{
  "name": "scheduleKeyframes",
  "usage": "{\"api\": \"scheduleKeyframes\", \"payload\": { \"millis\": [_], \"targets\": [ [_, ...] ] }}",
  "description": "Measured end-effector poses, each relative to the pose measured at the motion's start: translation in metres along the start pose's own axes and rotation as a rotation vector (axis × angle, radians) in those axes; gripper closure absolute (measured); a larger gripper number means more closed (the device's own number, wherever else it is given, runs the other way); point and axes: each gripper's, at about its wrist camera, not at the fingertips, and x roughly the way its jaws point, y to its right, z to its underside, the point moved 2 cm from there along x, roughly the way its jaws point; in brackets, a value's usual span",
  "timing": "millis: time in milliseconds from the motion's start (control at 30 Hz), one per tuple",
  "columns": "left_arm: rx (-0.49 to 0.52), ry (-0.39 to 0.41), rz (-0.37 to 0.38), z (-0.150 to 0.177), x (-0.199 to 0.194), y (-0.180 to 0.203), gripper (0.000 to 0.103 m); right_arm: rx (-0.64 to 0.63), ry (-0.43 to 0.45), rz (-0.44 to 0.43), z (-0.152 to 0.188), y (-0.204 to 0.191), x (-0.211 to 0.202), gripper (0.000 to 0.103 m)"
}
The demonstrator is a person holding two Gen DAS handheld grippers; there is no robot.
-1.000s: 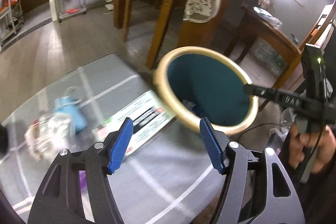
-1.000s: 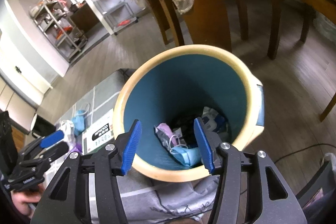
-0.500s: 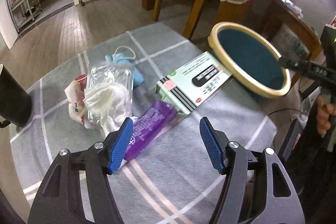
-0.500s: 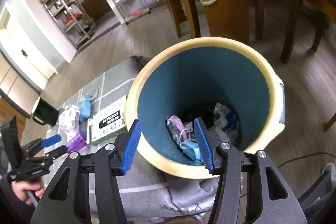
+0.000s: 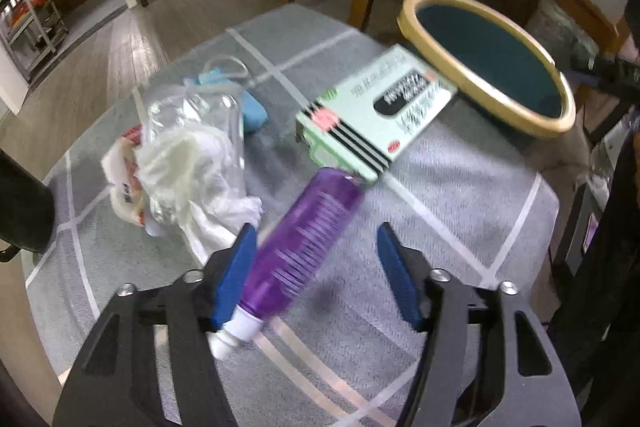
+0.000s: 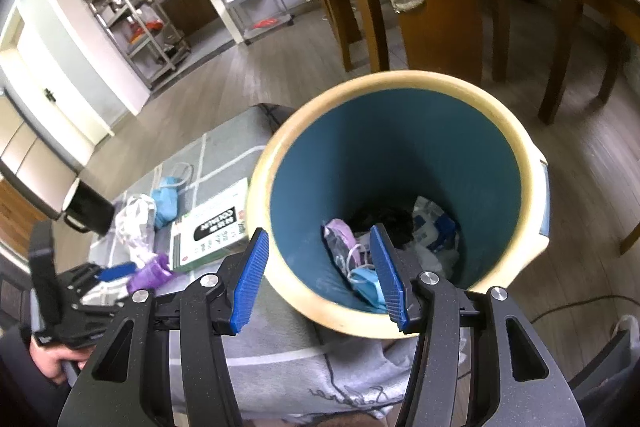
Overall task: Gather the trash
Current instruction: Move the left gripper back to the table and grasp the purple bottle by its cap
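A purple tube (image 5: 304,243) with a white cap lies on the grey checked tablecloth (image 5: 460,187). My left gripper (image 5: 317,227) straddles it, jaws closing, the right pad still apart from it. Behind it lie a green-and-white box (image 5: 376,107), a clear bag of white tissue (image 5: 192,147), a blue mask (image 5: 252,111) and a red-and-white wrapper (image 5: 128,183). The cream-rimmed teal bin (image 6: 400,79) stands at the table's right edge, with masks and wrappers (image 6: 360,267) at its bottom. My right gripper (image 6: 318,230) hovers over its near rim, open and holding nothing.
A black mug (image 6: 86,211) stands at the table's left end. Wooden chairs (image 6: 440,7) and a lace-covered table are behind the bin. Metal shelves (image 6: 132,15) stand far left. A cable (image 6: 580,303) lies on the floor at the right.
My left gripper swung away from the bin, came down over the table and now has the purple tube between its jaws, which have narrowed. The right gripper stays over the bin.
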Motion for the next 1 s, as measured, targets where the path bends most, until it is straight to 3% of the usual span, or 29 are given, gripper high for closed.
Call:
{"api": "scheduleKeyframes", "payload": {
  "millis": [167, 233, 400, 633, 1000],
  "targets": [
    [0.024, -0.036, -0.013, 0.005, 0.007, 0.005, 0.053, -0.046, 0.020, -0.041, -0.002, -0.016, -0.004, 0.049],
    [0.018, -0.053, -0.015, 0.008, 0.009, 0.004, 0.066, -0.067, 0.017, -0.054, -0.002, -0.023, -0.003, 0.049],
    [-0.038, -0.039, 0.013, 0.013, -0.001, -0.001, 0.069, -0.122, -0.009, -0.093, -0.001, -0.049, 0.006, 0.048],
    [-0.176, 0.090, 0.042, 0.013, -0.046, -0.026, 0.069, -0.168, -0.059, -0.172, 0.005, -0.098, 0.026, 0.042],
    [-0.490, 0.269, -0.004, 0.028, -0.104, -0.105, 0.071, -0.276, -0.137, -0.242, 0.012, -0.184, 0.062, 0.039]
  ]
}}
